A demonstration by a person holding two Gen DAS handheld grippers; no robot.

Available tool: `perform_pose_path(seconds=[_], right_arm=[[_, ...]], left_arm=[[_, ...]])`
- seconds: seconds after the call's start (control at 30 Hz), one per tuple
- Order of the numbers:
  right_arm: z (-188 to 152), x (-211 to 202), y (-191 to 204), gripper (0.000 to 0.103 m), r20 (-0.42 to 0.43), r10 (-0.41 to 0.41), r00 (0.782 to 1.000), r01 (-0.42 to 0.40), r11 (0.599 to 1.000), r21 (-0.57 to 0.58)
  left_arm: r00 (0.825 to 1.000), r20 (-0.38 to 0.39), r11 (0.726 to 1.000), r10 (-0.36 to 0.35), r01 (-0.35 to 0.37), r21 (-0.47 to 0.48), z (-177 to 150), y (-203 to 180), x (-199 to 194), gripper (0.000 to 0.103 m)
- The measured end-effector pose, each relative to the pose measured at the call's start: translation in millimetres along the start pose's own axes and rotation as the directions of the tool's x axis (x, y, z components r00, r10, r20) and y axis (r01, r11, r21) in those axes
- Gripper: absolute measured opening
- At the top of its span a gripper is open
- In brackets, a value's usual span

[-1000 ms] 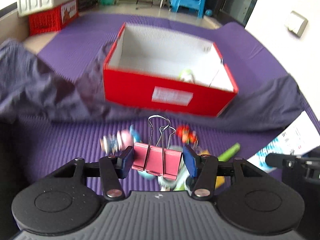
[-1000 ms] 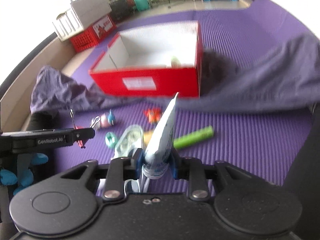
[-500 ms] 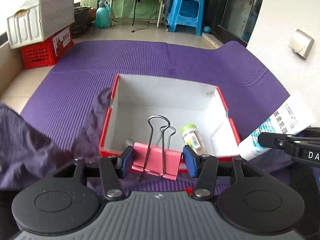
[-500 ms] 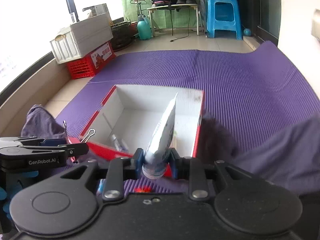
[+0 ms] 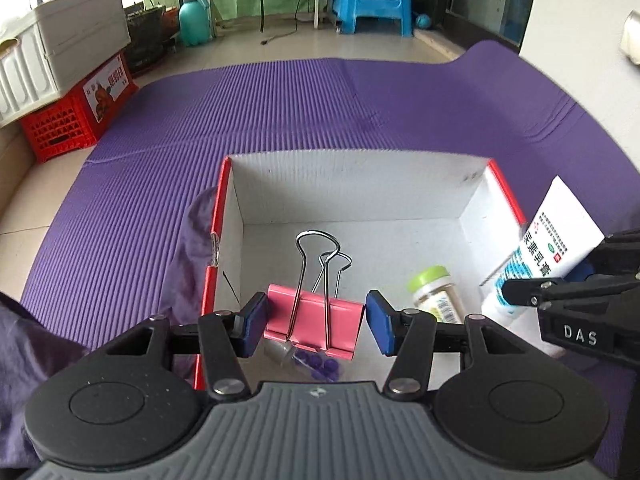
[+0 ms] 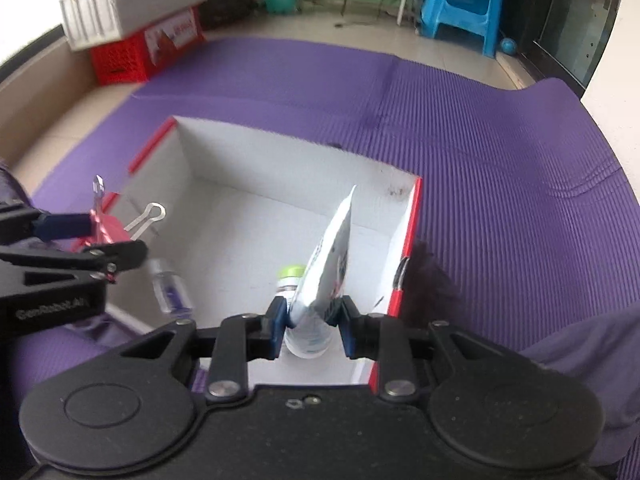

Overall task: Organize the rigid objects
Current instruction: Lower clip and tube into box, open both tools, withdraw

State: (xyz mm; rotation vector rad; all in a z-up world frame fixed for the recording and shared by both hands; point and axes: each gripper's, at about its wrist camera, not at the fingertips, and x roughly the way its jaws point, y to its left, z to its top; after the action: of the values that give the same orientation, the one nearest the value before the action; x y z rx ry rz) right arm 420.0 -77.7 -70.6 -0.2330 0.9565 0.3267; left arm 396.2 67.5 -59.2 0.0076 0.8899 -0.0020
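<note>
The box (image 5: 362, 194), red outside and white inside, sits open on the purple mat (image 5: 168, 128), directly below both of my grippers. My left gripper (image 5: 316, 322) pinches a pink binder clip (image 5: 310, 318) by its two ends; both blue pads press on the clip body, and the wire handles stand upright above it. The clip hangs over the near left part of the box. My right gripper (image 6: 314, 322) is clamped on a white tube (image 6: 328, 264) near its cap end; the tube points up and away from me, with its flat crimped end highest. The tube hangs over the near right part of the box, just inside the right wall. In the left wrist view the tube (image 5: 544, 256) and the right gripper's fingers (image 5: 560, 290) appear at the right edge, over the right rim of the box. In the right wrist view the left gripper (image 6: 92, 236) and the clip (image 6: 108, 230) appear at the left edge, over the left rim. Inside the box, a bottle with a green cap (image 5: 434, 294) lies on the floor toward the right, and a clear vial (image 6: 168, 290) with purple contents lies toward the near left. A dark purple cloth (image 5: 188, 256) is bunched against the left wall of the box. A red crate (image 5: 76, 116) stands off the mat at the far left.
</note>
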Motion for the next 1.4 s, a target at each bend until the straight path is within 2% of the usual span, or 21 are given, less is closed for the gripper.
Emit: perform_pose_path(seconds=[0.13,0.3,0.57,0.9,1.0,1.1,1.23,1.3,1.4], right_arm=[[4.8,25.6,3.2,0.027,-0.054,-0.034,0.998,0.033,0.999,-0.028],[12.6,45.6,8.3,0.027,-0.066,-0.051,0.997,0.048,0.997,-0.057],[11.5,74.7,20.5,0.027,-0.117,-0.047,0.992,0.039,0.997,-0.067],[17.1,83.3,23.8,0.029,-0.12,-0.031,0.992,0.026,0.999,-0.039],[22.6,78.9,21.3,0.032,-0.11,-0.003,0.994,0.003,1.0,0.004],[27.5,73.0,16.7,0.036,-0.095,-0.004,0.995,0.003,1.0,-0.006],[25.7,63.5,8.6,0.051,-0.076,0.004,0.997,-0.004,1.0,0.001],[23.1,59.0,6.0,0.055,-0.063,0.015,0.998,-0.014,1.0,0.005],[21.1,53.2,3.8,0.06,-0.043,0.026,0.999,-0.026,1.0,0.007]], left_arm=[[0.999,-0.034,1.0,0.007,-0.006,0.027,5.7,-0.7,26.5,0.053],[0.996,-0.089,0.999,0.006,-0.002,0.049,11.1,-5.3,56.3,0.053],[0.985,-0.171,0.995,0.022,-0.005,0.098,8.6,-17.6,91.4,0.053],[0.959,-0.279,0.997,0.043,-0.022,0.077,7.1,-16.8,122.7,0.053],[0.952,-0.301,0.997,0.048,-0.028,0.068,7.1,-14.7,126.7,0.053],[0.95,-0.311,0.999,0.038,-0.026,0.043,8.0,-10.3,127.1,0.053],[0.952,-0.304,1.0,0.029,-0.03,0.003,7.7,-3.5,123.4,0.054],[0.957,-0.291,1.0,0.019,-0.023,-0.011,7.8,-0.5,118.3,0.055],[0.964,-0.266,1.0,0.019,-0.023,-0.011,8.2,0.8,105.9,0.066]])
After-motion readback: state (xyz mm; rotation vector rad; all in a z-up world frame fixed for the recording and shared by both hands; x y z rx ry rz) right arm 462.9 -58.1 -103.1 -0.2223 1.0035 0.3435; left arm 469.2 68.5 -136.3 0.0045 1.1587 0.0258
